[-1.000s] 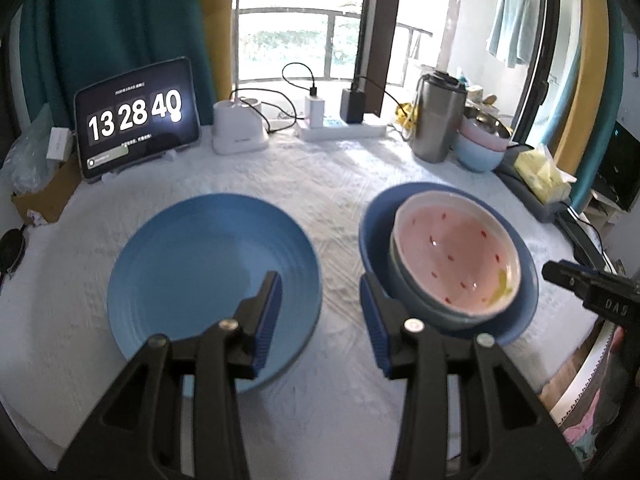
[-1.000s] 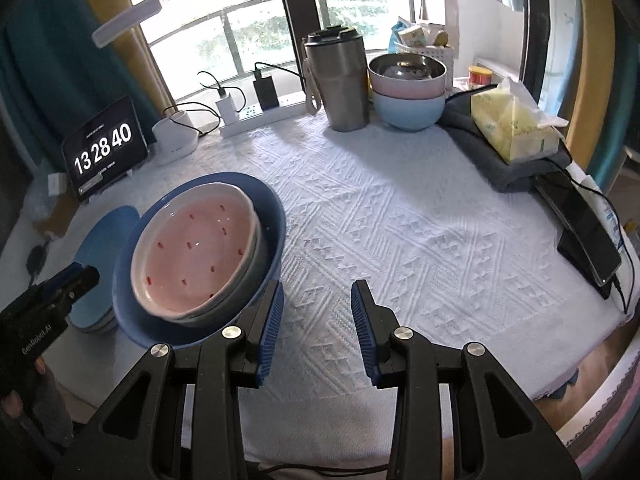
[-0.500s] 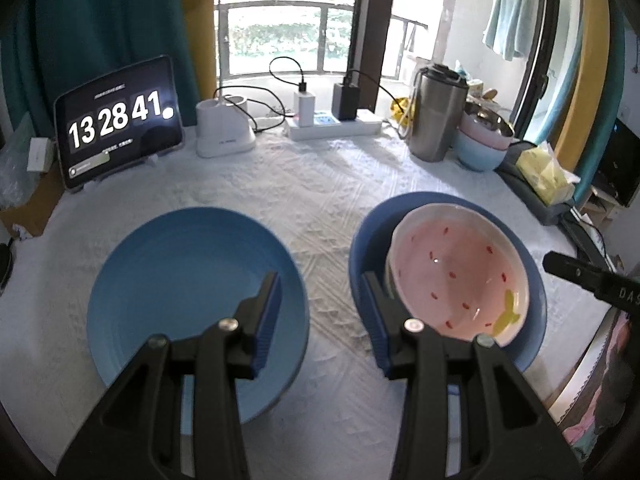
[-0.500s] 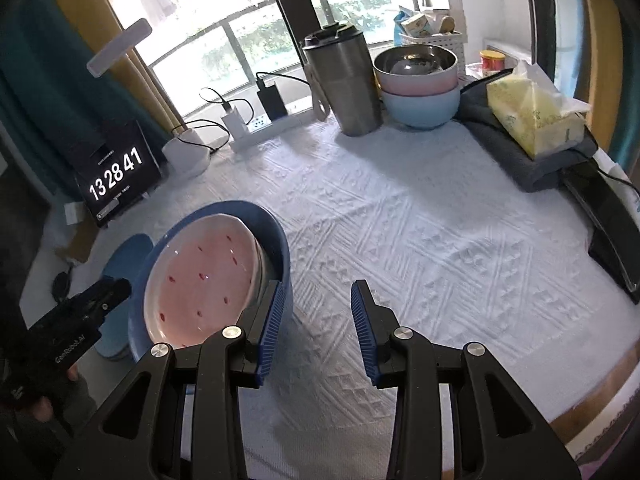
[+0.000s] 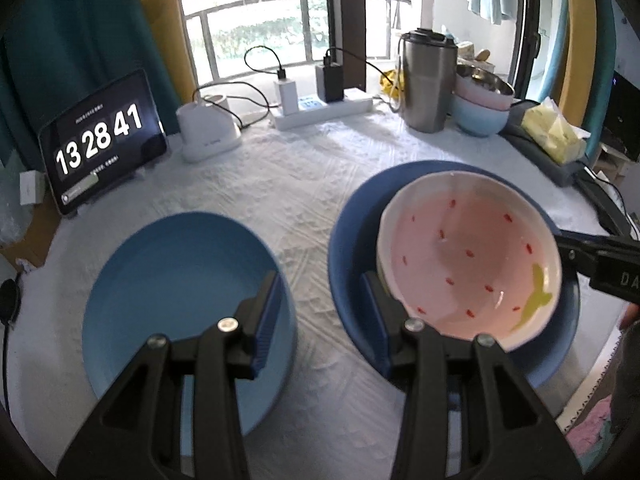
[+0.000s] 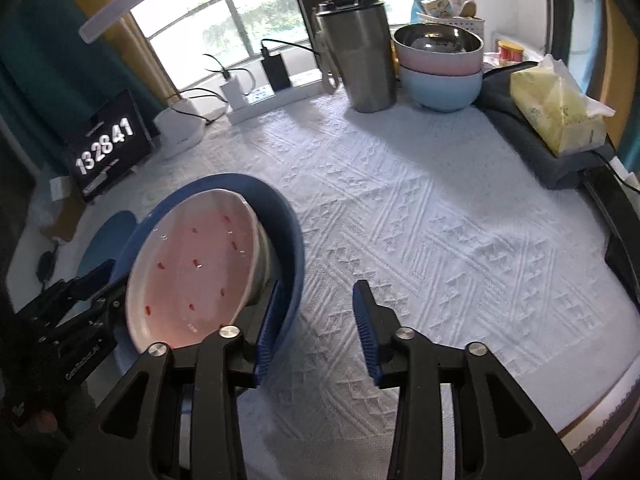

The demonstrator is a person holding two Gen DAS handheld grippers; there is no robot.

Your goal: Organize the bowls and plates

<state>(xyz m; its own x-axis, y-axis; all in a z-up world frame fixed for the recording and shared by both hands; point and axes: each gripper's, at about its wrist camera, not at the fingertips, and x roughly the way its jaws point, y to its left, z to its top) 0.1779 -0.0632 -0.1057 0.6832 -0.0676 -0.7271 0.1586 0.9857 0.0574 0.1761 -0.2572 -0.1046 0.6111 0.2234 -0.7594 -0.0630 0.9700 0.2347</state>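
A pink bowl with red specks (image 5: 468, 256) sits in a pale bowl on a dark blue plate (image 5: 352, 240), right of a light blue plate (image 5: 180, 292). My left gripper (image 5: 320, 312) hangs open over the white cloth between the two plates, holding nothing. In the right wrist view my right gripper (image 6: 316, 320) is beside the dark blue plate (image 6: 288, 220). Its jaws are opening; the left finger lies over the plate's near rim and the pads press on nothing. The pink bowl (image 6: 192, 264) is just left of it, and the left gripper (image 6: 80, 292) shows beyond.
At the table's back stand a clock tablet (image 5: 100, 140), a white lamp base (image 5: 208, 132), a power strip (image 5: 320, 112), a steel tumbler (image 6: 356, 52) and stacked pink and blue bowls (image 6: 440, 76). A yellow tissue pack (image 6: 556, 112) lies on dark cloth at right.
Both grippers have moved in closer to the plates and a little lower. The right gripper's jaws stand wider than before. The plates and bowls rest where they were.
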